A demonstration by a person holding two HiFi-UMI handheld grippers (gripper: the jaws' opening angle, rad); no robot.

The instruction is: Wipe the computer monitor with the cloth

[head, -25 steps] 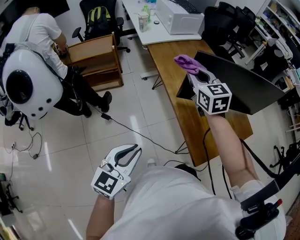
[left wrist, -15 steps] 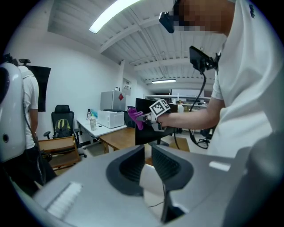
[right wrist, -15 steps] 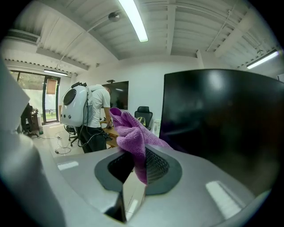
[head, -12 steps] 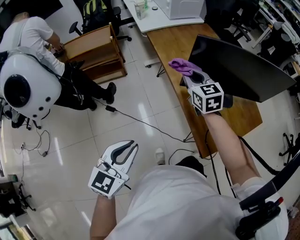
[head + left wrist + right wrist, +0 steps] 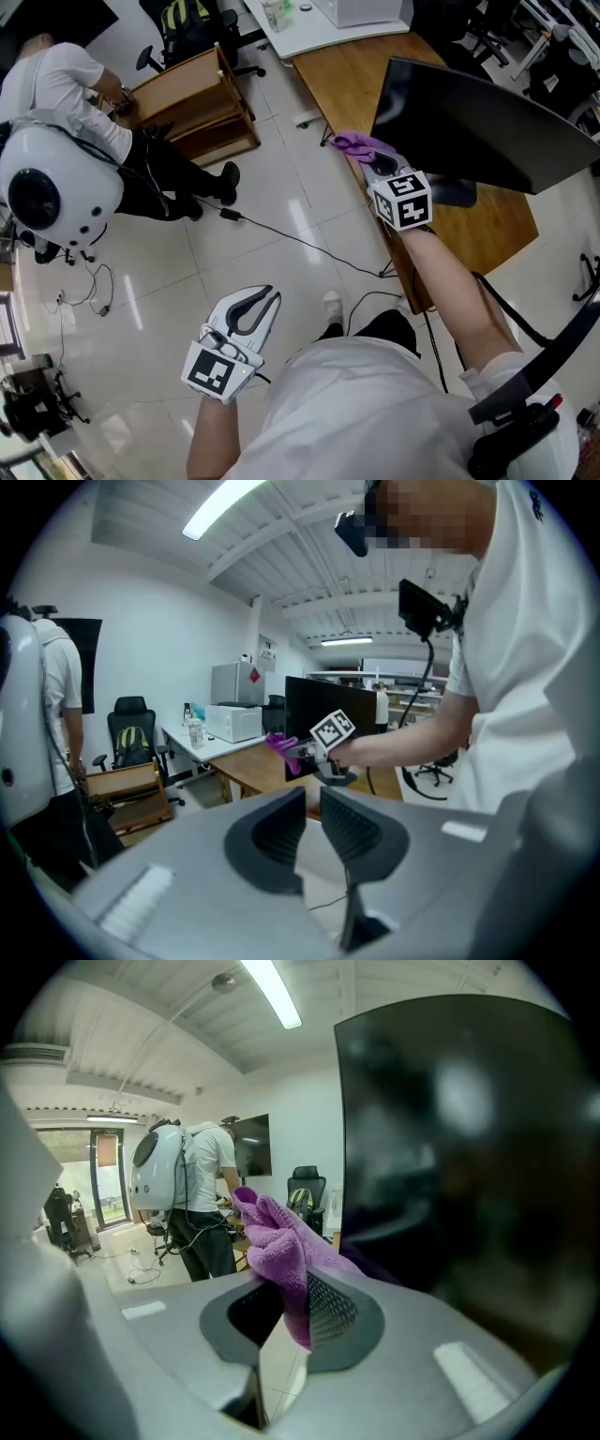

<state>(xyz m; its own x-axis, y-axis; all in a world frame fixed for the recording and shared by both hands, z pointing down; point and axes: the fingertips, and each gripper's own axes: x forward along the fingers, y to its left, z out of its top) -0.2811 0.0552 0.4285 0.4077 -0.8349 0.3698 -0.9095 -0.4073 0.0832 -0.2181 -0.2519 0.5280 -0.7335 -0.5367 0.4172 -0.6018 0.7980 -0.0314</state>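
Left gripper [image 5: 267, 298] is hanging low at lower left of the head view, over the floor tiles, jaws nearly together with nothing between them. I'm parking it there so it's clear of the work.

Right gripper [image 5: 377, 161] is reaching out at centre frame, clenched on the purple cloth [image 5: 356, 143]. I'm pinching one end only, so most of the cloth [image 5: 279, 1237] is bunching out past the jaw tips. That gives a soft face to press on glass instead of plastic.

The cloth is sitting just beside the monitor [image 5: 478, 131], by its left edge as the head view shows it. I can't tell whether it's touching the dark screen [image 5: 469, 1147]; probably just short. I'm judging this as lining up for a stroke, wiping not yet evident.

The monitor is standing on the wooden desk [image 5: 352, 89], upper right.
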